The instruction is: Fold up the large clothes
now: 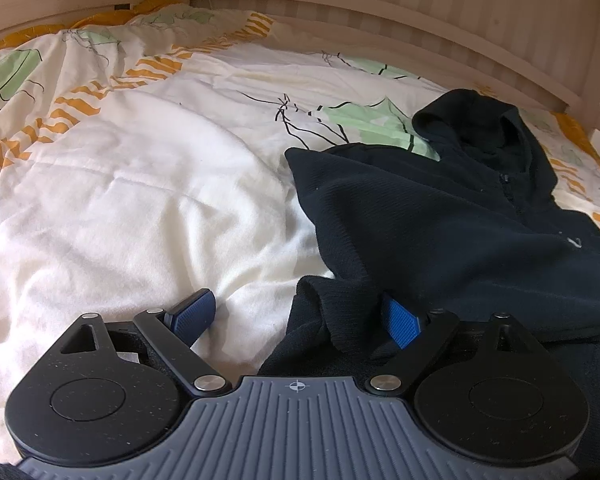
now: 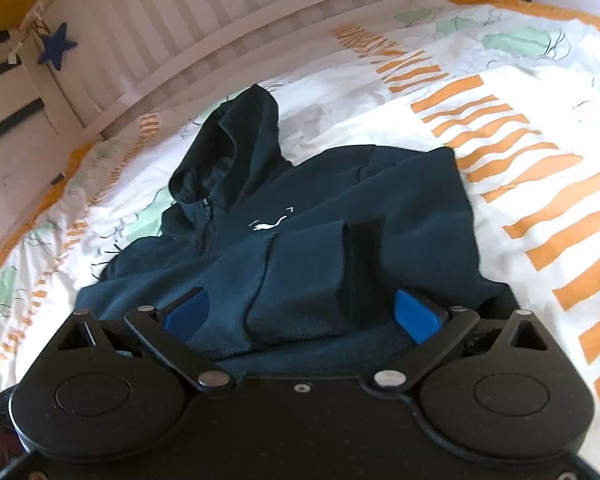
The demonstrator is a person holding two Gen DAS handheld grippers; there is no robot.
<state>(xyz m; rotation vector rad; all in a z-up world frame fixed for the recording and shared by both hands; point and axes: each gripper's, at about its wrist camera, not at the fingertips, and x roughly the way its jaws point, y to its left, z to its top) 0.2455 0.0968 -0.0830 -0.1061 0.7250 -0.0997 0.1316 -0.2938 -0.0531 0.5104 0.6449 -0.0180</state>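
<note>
Dark hoodie (image 2: 320, 216) lying on bed cover (image 1: 120, 200), ahead of both tools. Left gripper (image 1: 296, 320) held spread; cuff lying between pads, ungripped. Right gripper (image 2: 304, 312) spread over folded sleeve. Cuff edge being targeted squarely before closing.

Ahead of your left gripper (image 1: 296, 318) lies a hoodie (image 1: 440, 216) of dark, matt knit cloth with a fine ribbed grain; its cuff (image 1: 332, 316), between the blue pads (image 1: 192, 316), is coarser ribbing. The pads look like textured plastic or rubber, the linkage arms matt black with bright metal pivot pins (image 1: 209, 382). Left of the claw you have a bedcover (image 1: 120, 200) of soft, creased, matt cotton-like cloth. Beyond it stands a bed rail (image 1: 380, 12) of pale painted wood, smooth. Beyond your right gripper (image 2: 304, 312), the hoodie's chest logo (image 2: 268, 226) is a flat white print.
</note>
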